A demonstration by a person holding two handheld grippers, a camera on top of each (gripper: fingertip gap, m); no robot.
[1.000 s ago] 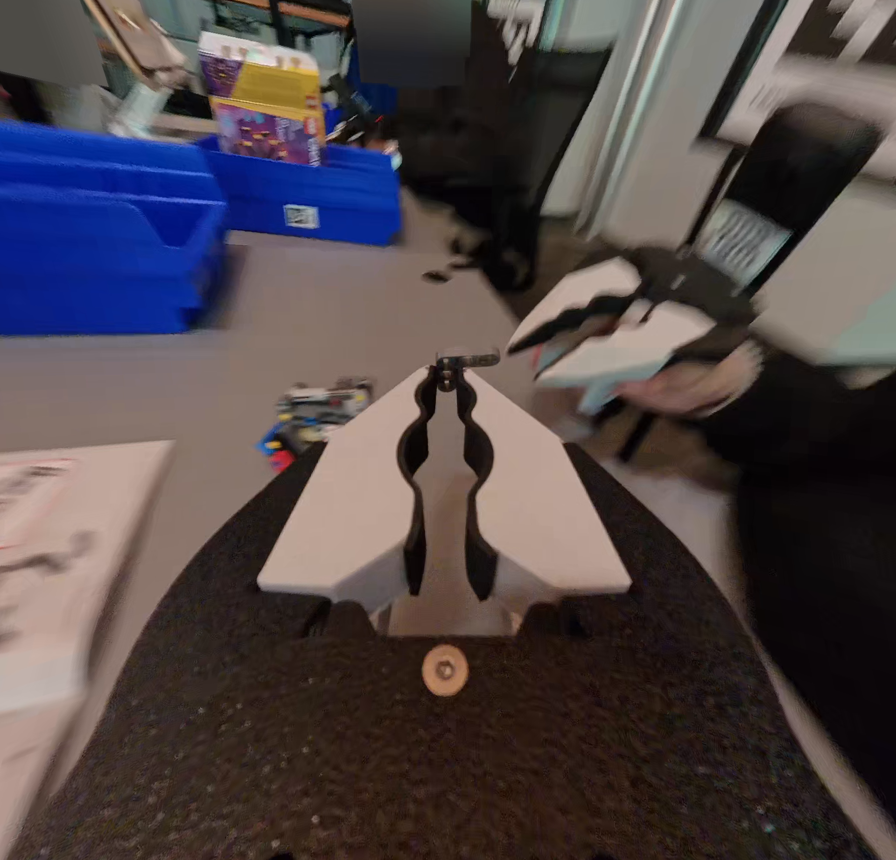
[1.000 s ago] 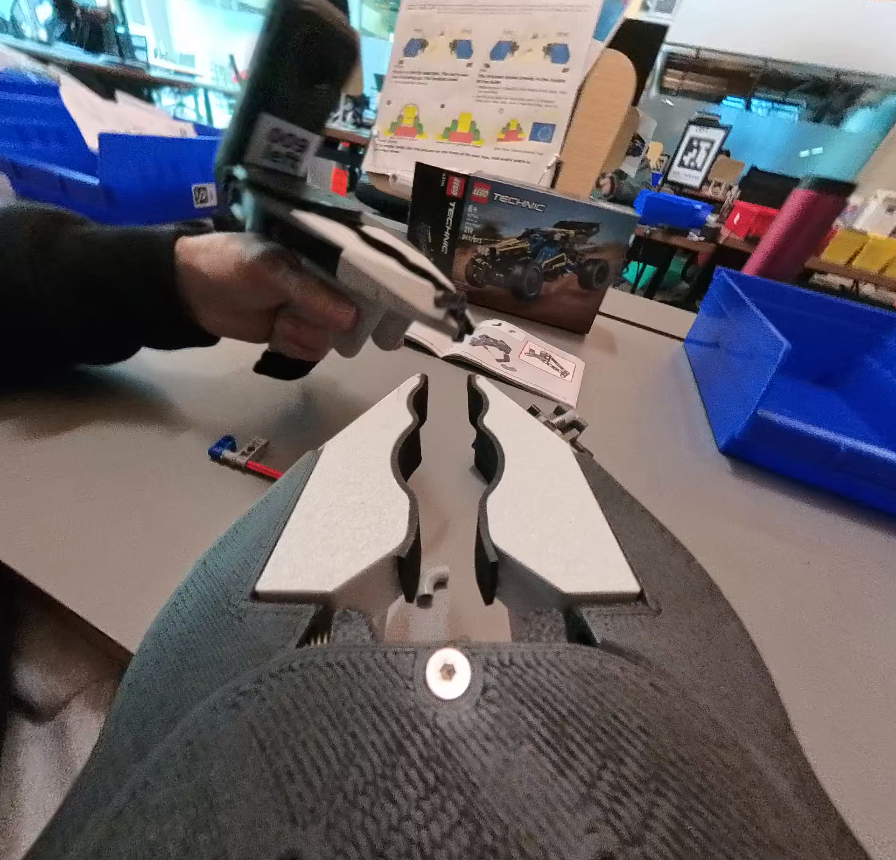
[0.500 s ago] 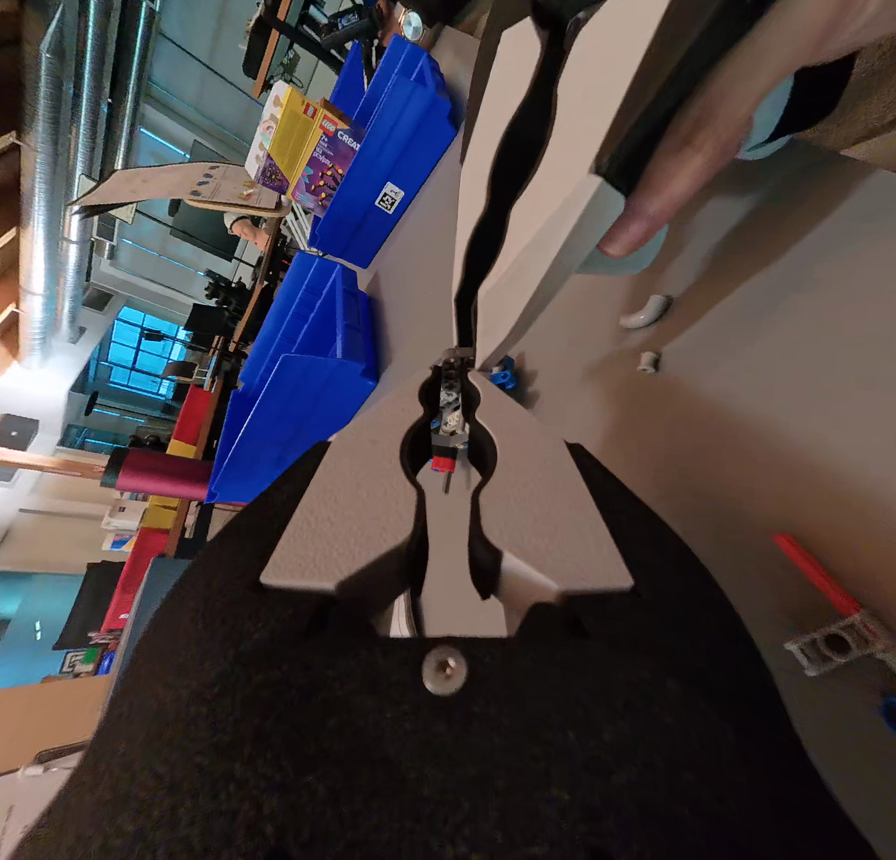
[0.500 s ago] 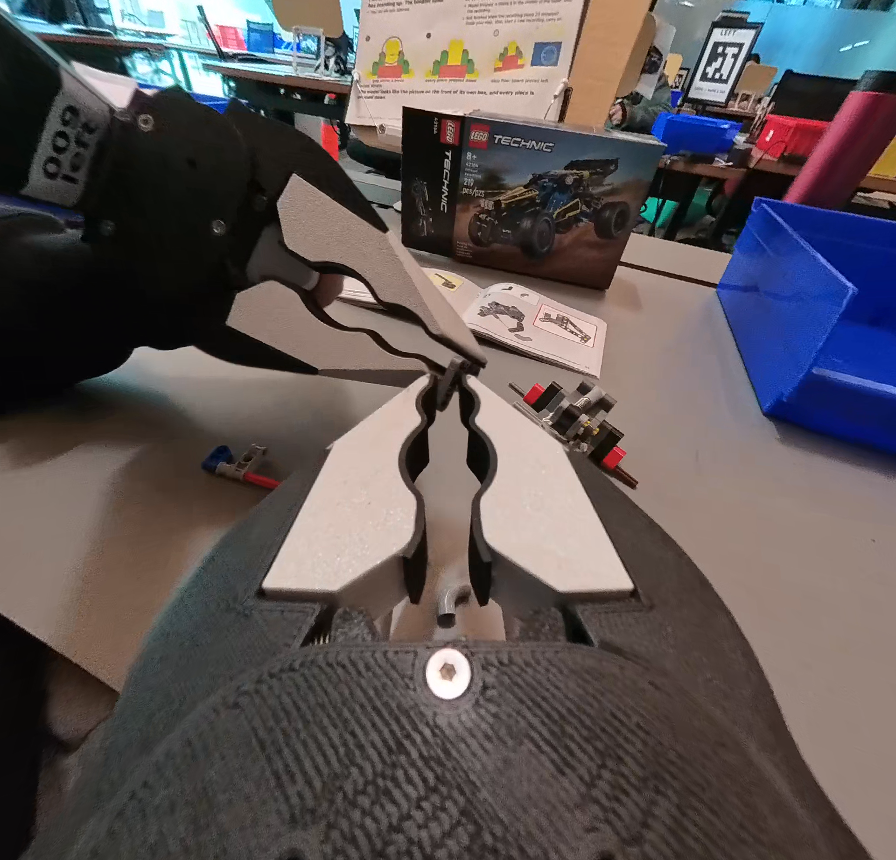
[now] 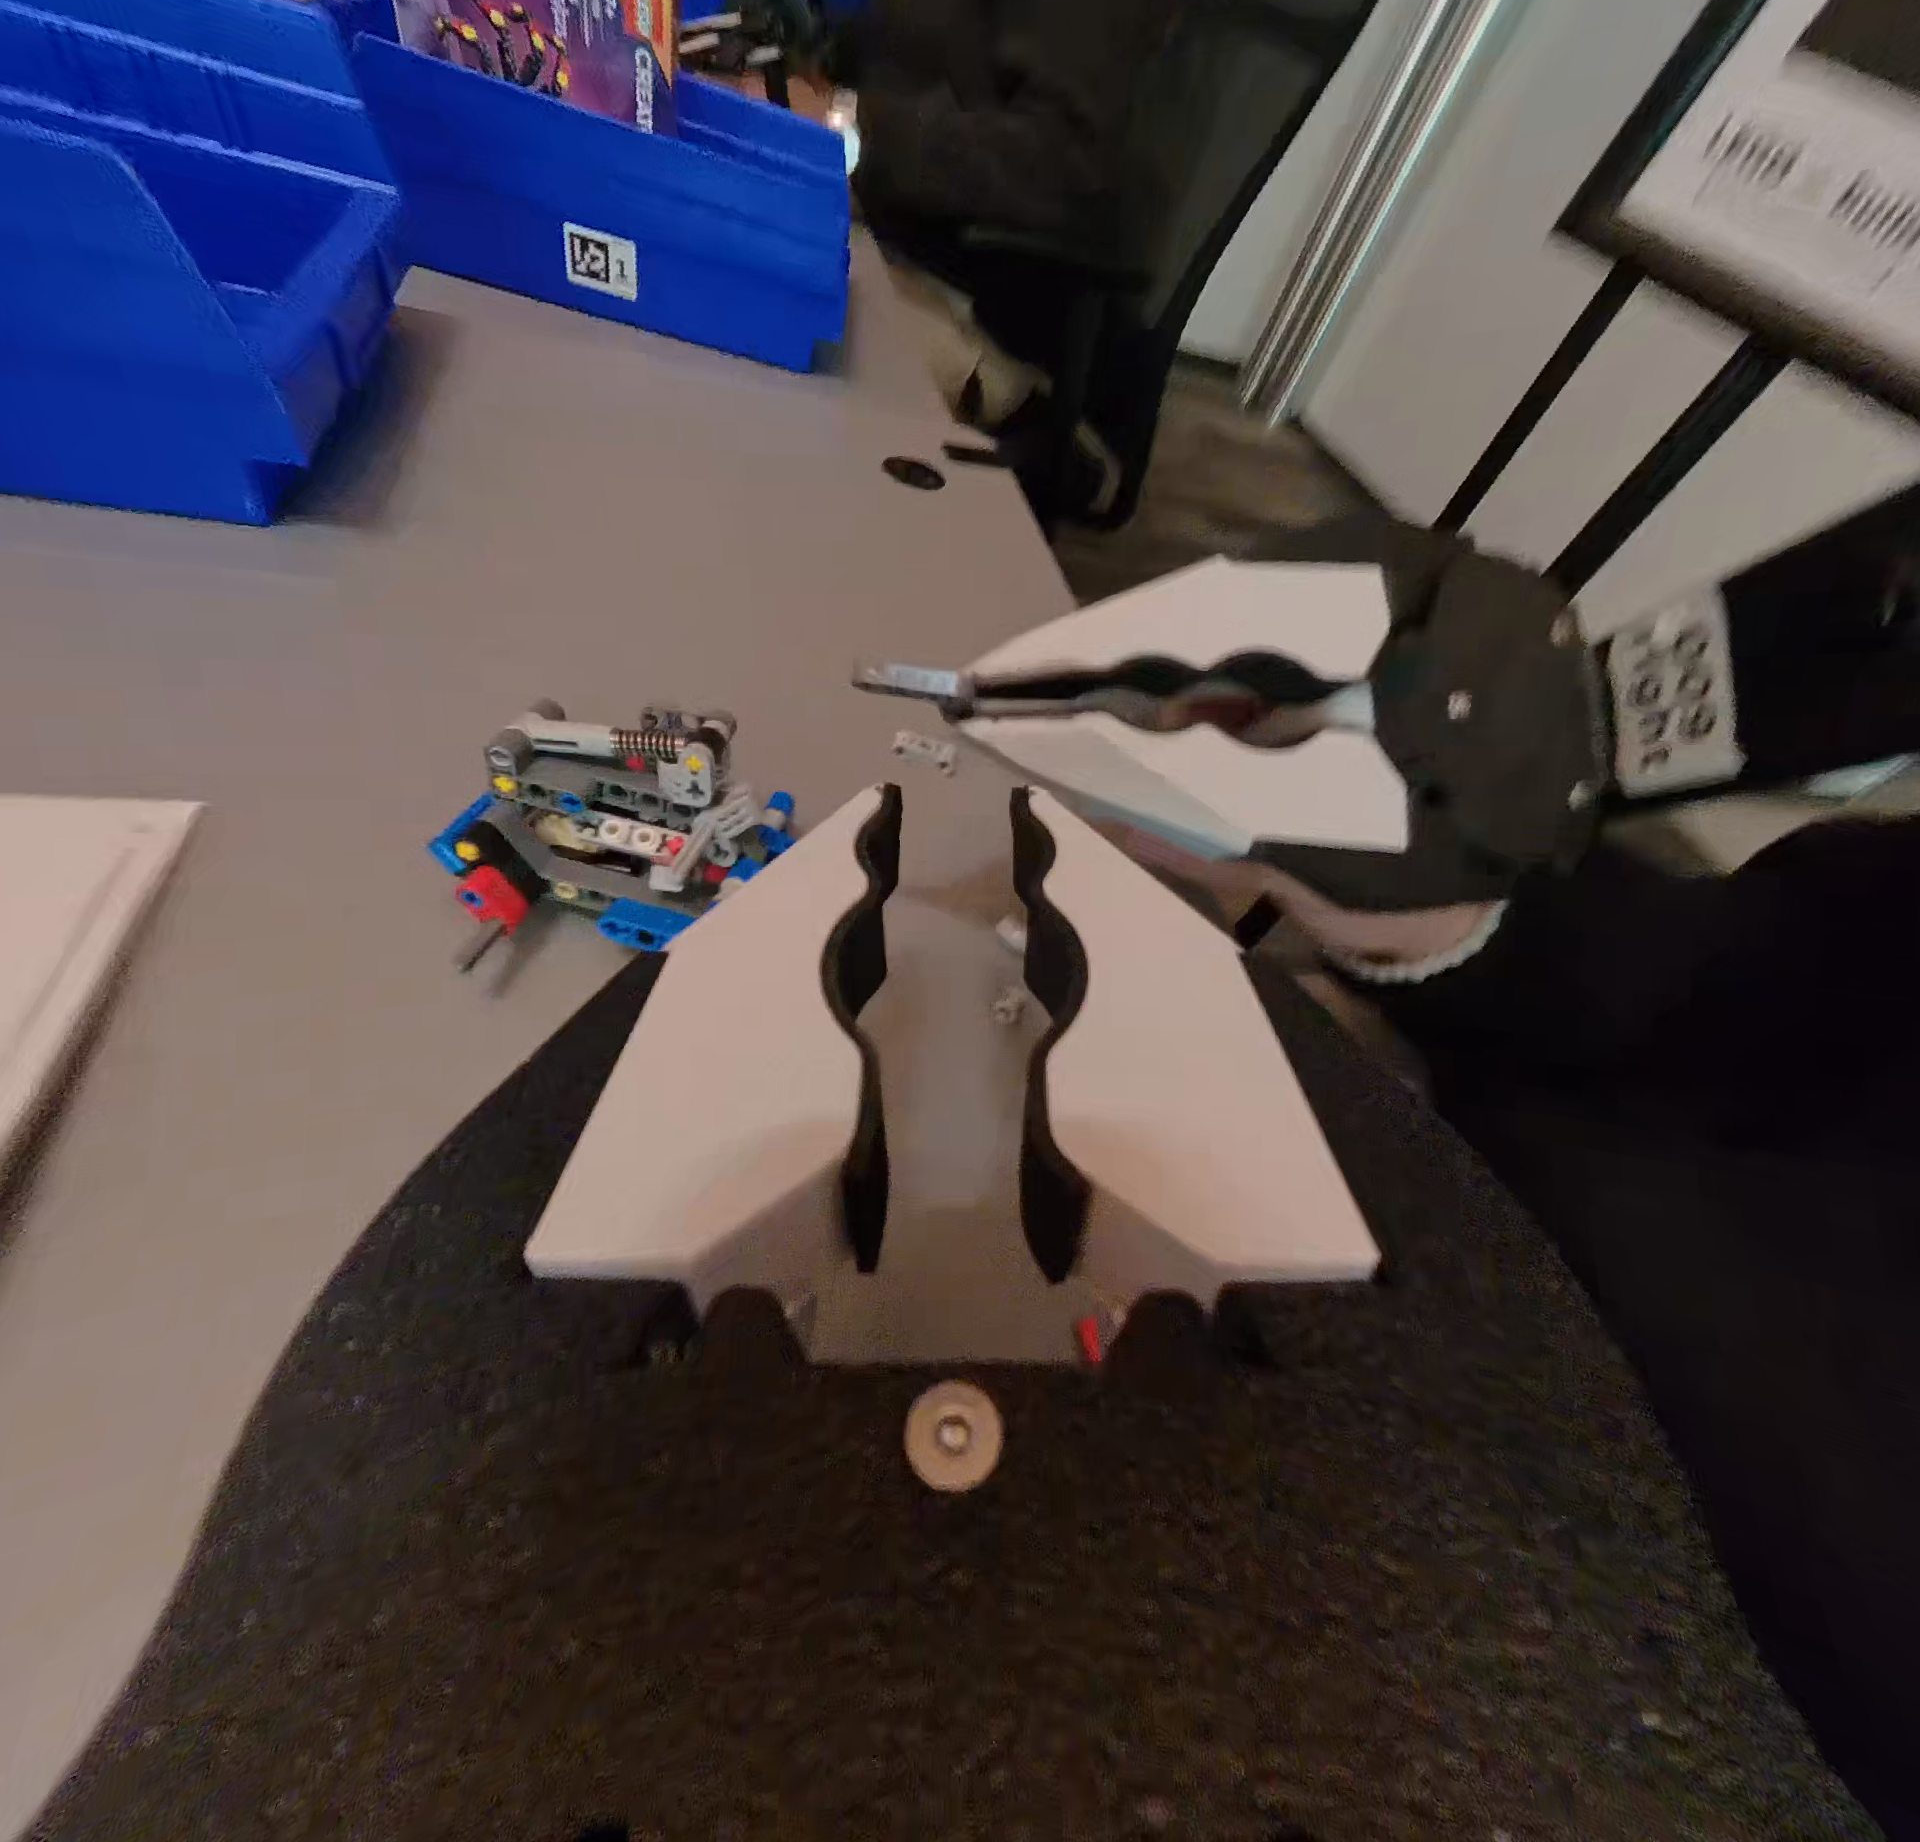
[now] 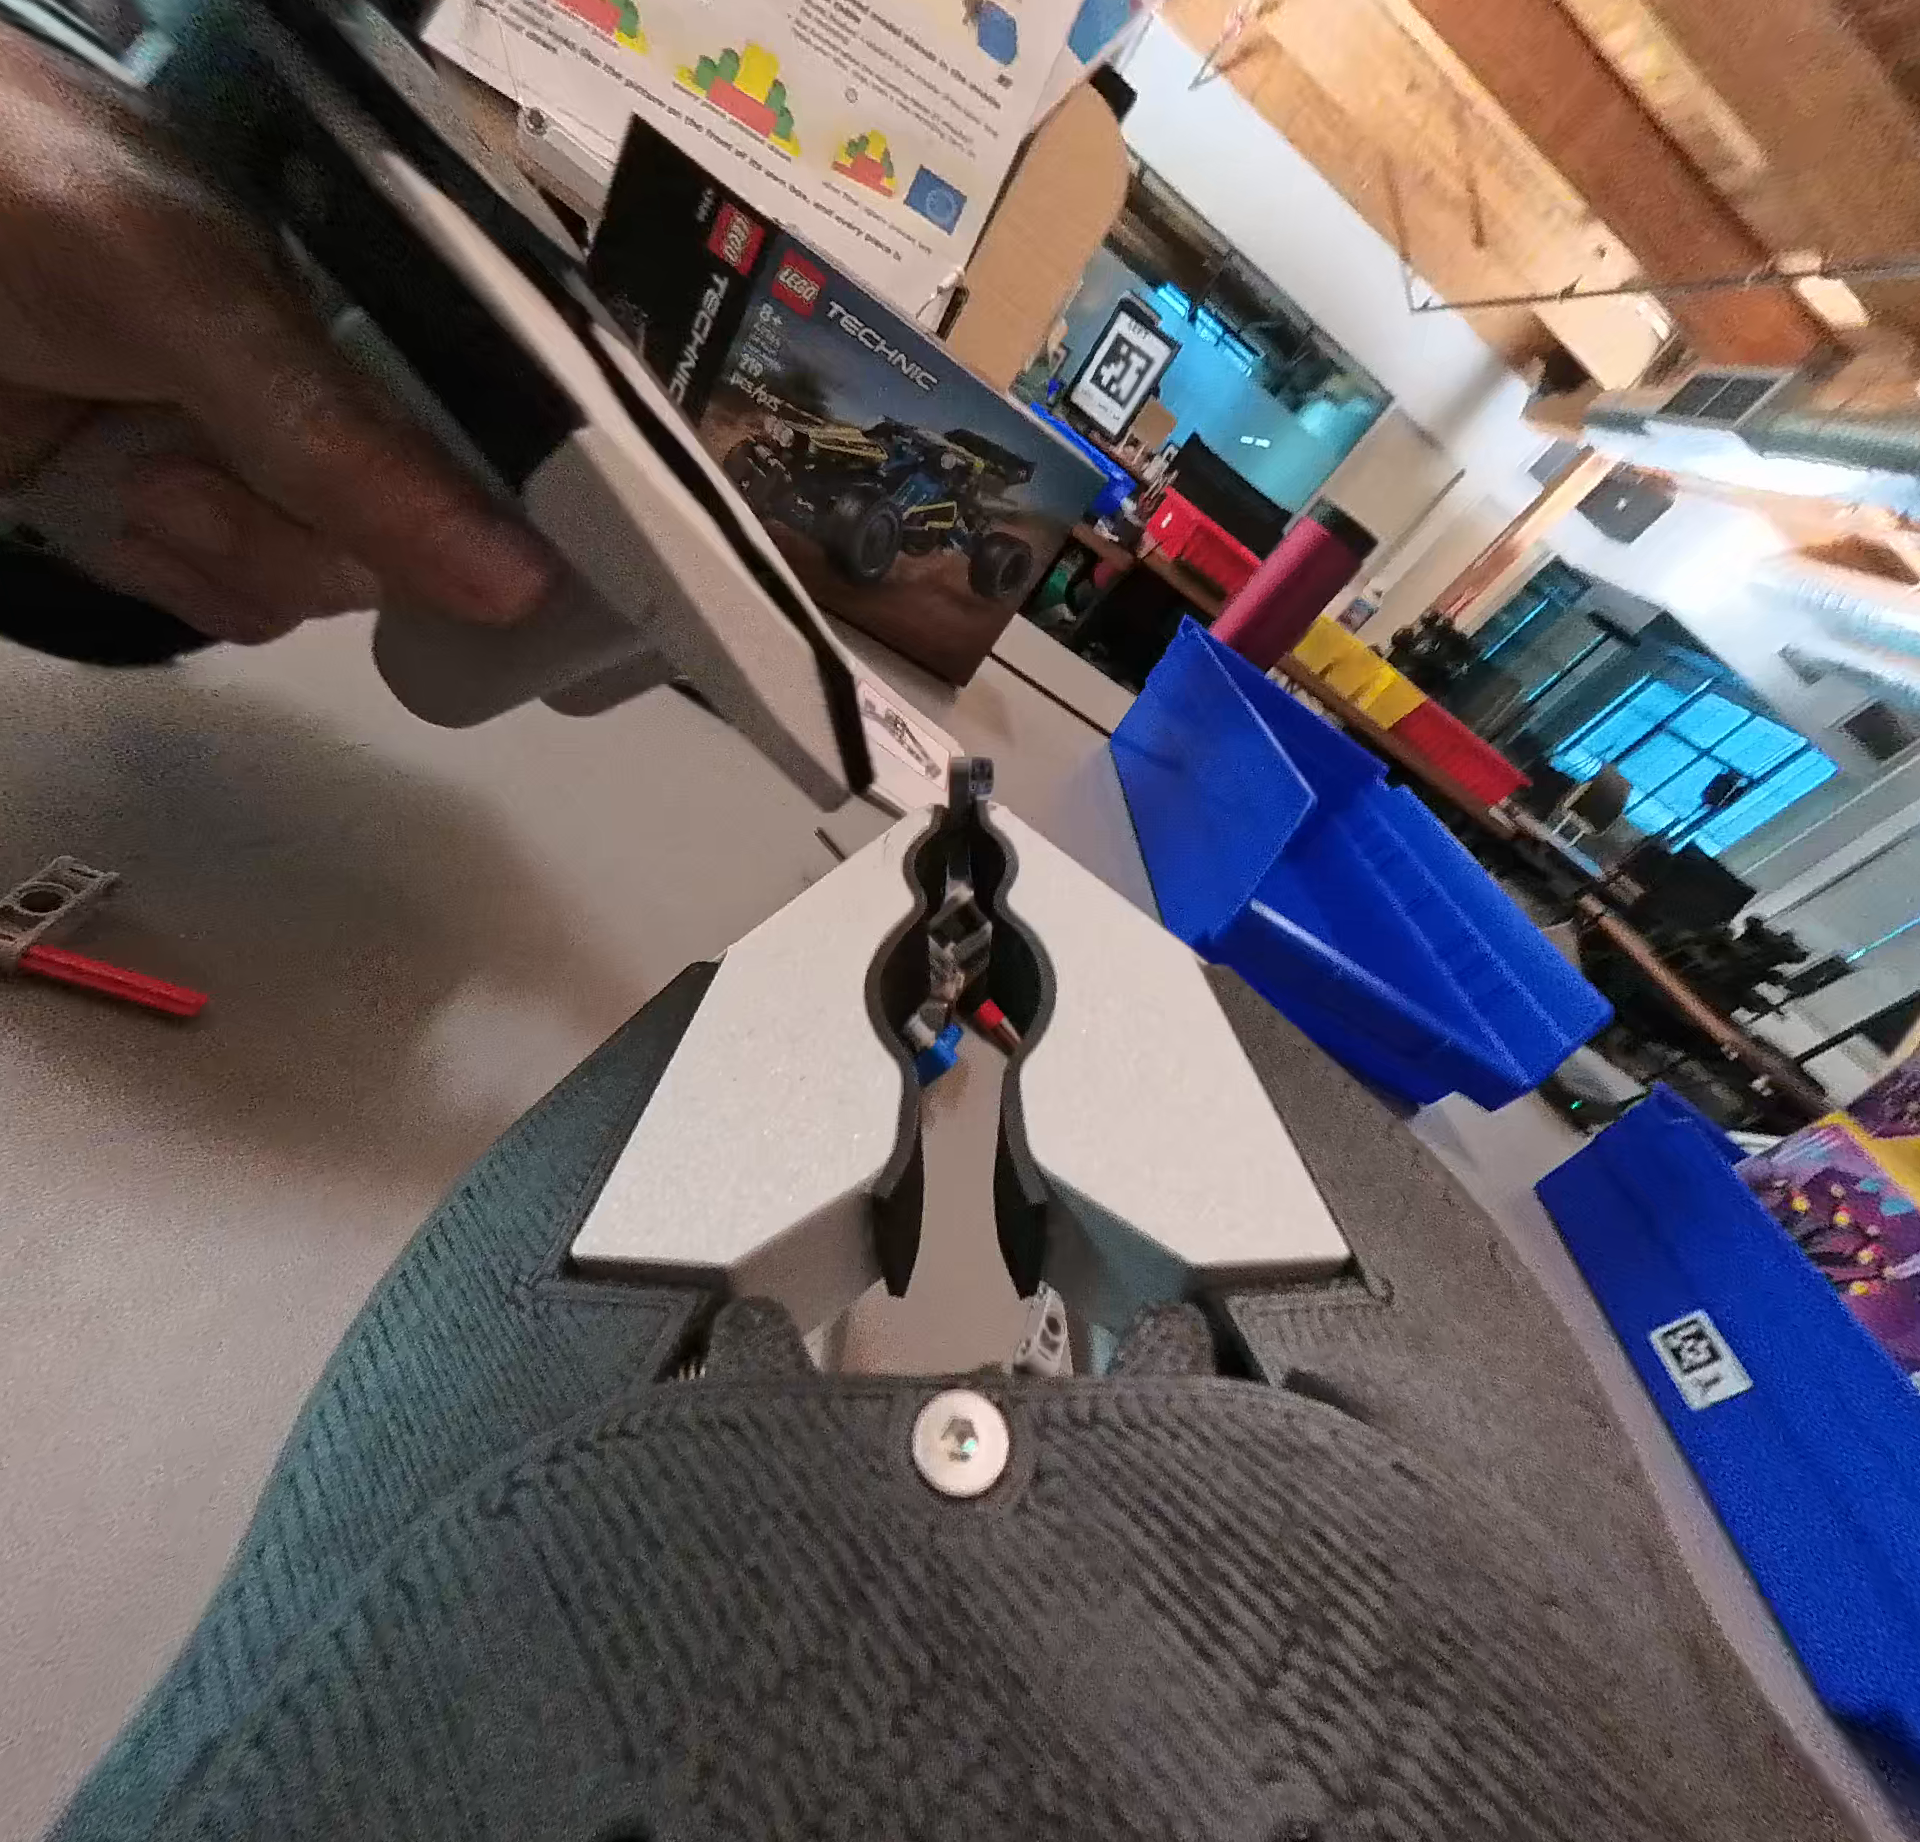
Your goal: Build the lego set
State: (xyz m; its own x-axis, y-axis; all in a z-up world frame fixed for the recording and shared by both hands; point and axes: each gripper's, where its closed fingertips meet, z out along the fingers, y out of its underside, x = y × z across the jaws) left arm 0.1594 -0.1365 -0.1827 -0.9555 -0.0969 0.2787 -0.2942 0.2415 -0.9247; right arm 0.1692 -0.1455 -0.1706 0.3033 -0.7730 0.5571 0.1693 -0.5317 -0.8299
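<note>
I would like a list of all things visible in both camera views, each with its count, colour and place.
toy brick model: one, grey, blue and red, on table
table: one, grey
storage bins: several, blue, table edges
toy set box: one, dark, behind left gripper
red axle piece: one, on table
left gripper: open, empty
right gripper: shut on dark grey brick piece

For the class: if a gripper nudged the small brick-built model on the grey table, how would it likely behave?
The model is many small clipped parts, so it probably slides lightly but could shed pieces. It lies low and wide, so tipping seems unlikely. The pin at its red block might snag.
</note>
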